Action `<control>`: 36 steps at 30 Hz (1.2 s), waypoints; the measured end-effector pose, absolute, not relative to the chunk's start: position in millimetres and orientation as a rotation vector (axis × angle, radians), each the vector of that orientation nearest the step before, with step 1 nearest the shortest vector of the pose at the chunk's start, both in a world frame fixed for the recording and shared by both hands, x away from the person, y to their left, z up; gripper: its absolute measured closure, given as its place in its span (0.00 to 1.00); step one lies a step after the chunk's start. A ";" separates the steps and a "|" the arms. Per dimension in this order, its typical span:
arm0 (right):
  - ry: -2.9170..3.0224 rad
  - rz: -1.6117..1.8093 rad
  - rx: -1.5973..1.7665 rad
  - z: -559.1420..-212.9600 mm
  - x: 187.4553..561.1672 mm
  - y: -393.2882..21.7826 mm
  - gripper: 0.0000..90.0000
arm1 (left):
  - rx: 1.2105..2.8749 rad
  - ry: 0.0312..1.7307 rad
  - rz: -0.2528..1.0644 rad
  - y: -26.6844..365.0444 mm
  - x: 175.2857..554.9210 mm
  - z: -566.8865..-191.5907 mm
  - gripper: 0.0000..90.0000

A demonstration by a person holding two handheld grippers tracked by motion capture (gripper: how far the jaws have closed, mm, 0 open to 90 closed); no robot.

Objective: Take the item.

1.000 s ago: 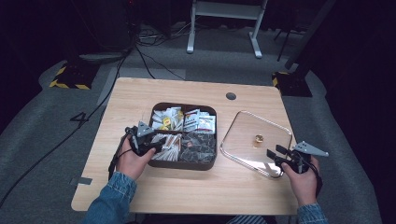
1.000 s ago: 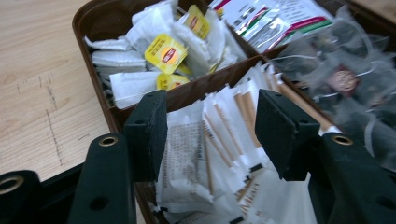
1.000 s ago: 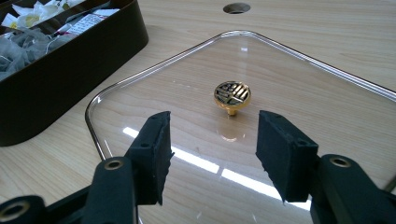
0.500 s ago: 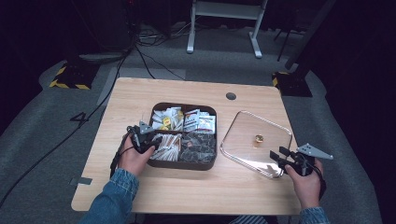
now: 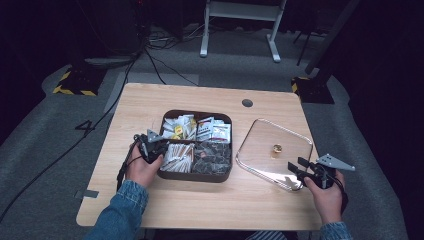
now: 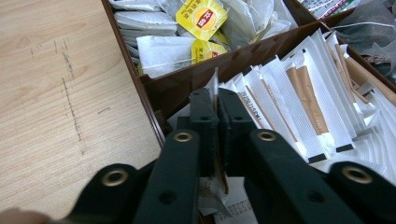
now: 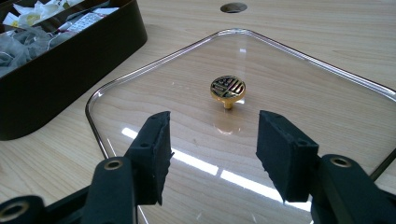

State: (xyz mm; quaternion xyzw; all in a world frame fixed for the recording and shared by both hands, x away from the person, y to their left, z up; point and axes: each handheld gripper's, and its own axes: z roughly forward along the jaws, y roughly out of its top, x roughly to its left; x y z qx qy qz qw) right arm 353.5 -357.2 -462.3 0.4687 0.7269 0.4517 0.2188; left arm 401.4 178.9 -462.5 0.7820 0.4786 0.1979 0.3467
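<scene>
left gripper [image 6: 215,109] clenched on sachet [image 6: 214,86], unchanged | right gripper [image 7: 212,154] released, drawn back off lid [image 7: 289,93] | picking underway

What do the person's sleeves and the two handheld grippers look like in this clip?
Both forearms wear blue denim sleeves. The left gripper and right gripper are black, each with two flat-padded jaws on arms fixed by brass-coloured rivets. A grey three-cornered plate tops the right one, a smaller one the left. A black cable trails from the left gripper.
</scene>
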 end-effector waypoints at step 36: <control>2.028 1.263 1.291 -464.0 358.5 -350.9 0.51 | 1.885 1.118 0.578 189.9 371.5 -405.3 0.98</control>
